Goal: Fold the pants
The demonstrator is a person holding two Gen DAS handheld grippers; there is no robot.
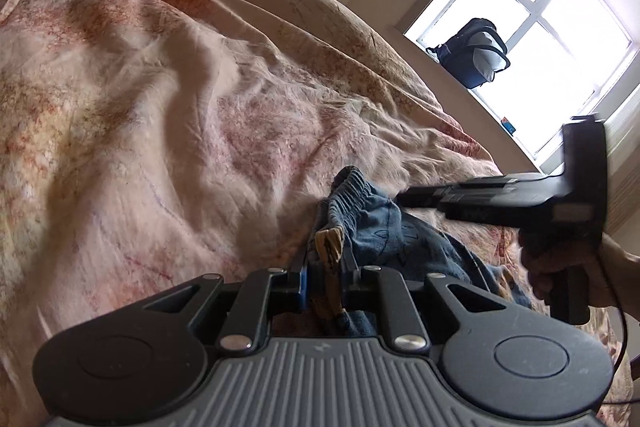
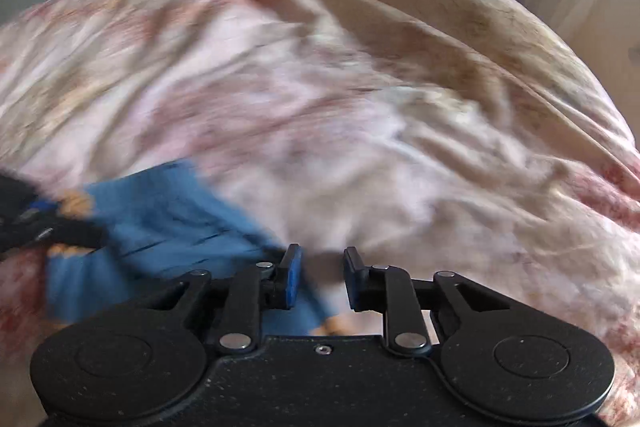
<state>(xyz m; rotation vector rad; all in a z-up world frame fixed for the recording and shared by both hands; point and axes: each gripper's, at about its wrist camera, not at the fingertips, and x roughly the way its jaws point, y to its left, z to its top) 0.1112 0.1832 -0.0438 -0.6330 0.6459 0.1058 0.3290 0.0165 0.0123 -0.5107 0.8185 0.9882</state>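
1. Writing: none readable in the left wrist view; a small pale mark sits on the ribbed grey gripper body, not legible.
2. Left gripper (image 1: 326, 267) is clamped on the pants (image 1: 368, 223), with blue fabric and a tan-orange patterned strip pinched between its fingers (image 1: 303, 281).
3. Pants lie bunched on the bed (image 1: 160, 87), at its near right part, elastic waistband gathered just beyond the left gripper.
4. Right gripper (image 1: 404, 199) shows from the side in this view, a hand (image 1: 560, 267) on its handle, tips at the pants near the waistband; how far it is open cannot be told from here.
5. Window (image 1: 540, 27) at upper right, with a dark bag (image 1: 472, 53) on the sill. The bedding is pink-and-tan floral, and wrinkled.
6. Right wrist view: blurred, no legible writing.
7. Right gripper (image 2: 320, 277) has its fingers spread apart, blue pads (image 2: 294, 277) visible, nothing held between them.
8. Pants (image 2: 168, 223) spread to the lower left on the bed (image 2: 400, 107), the blue cloth running under the left finger; whether it touches is unclear.
9. Left gripper (image 2: 24, 219) appears as a dark blur at the left edge, on the pants.
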